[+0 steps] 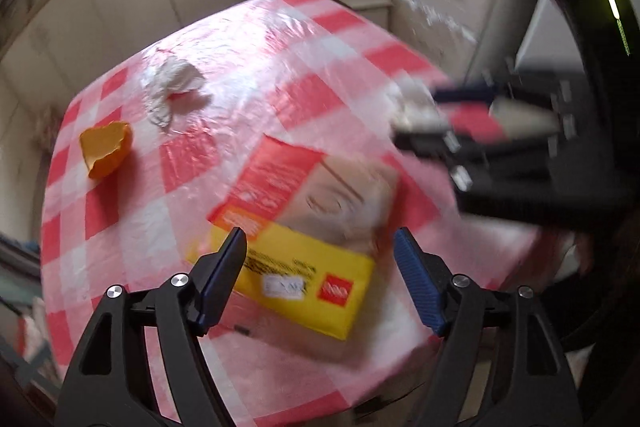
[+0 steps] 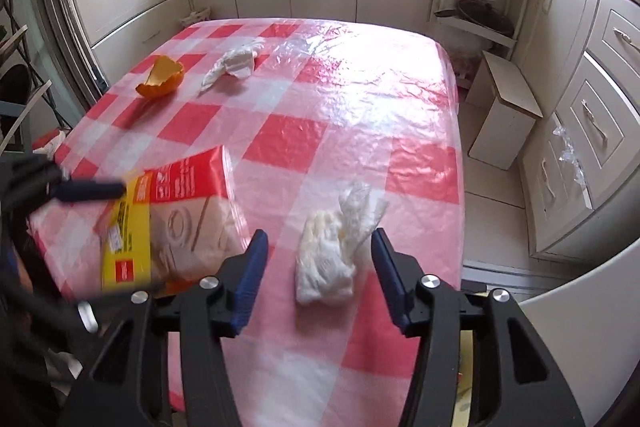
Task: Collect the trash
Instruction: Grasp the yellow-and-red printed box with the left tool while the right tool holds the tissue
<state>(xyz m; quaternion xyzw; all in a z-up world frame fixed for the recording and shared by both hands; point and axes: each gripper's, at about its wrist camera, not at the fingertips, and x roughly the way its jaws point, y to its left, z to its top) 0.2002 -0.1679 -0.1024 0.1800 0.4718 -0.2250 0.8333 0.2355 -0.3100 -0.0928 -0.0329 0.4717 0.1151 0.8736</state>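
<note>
The counter (image 2: 360,99), covered in a red-and-white checked plastic cloth, carries four pieces of trash. Taking the yellow-and-red packet (image 2: 172,223) as landmark: it lies flat near the front left corner of the counter as the right wrist view shows it, its yellow band toward the near edge.

The left tool (image 1: 320,259) hangs just over the packet (image 1: 304,227) with its blue-padded jaws spread wide, one on either side of the yellow band and gripping nothing. That view is smeared by motion, so whether the pads touch the packet is hard to say; they look to be above it.

To the right of the packet, close by, sits a crumpled white tissue wad (image 2: 336,247). The right tool (image 2: 316,255) straddles it, jaws apart and empty, the wad lying between the two blue pads but clear of both.

Well beyond the packet, toward the far left of the counter, rests an orange peel (image 2: 160,77) curled like a cup. Just right of the peel lies a second crumpled tissue (image 2: 236,61).

In the left wrist view the peel (image 1: 106,149) and that tissue (image 1: 170,87) lie up and left of the packet.
</note>
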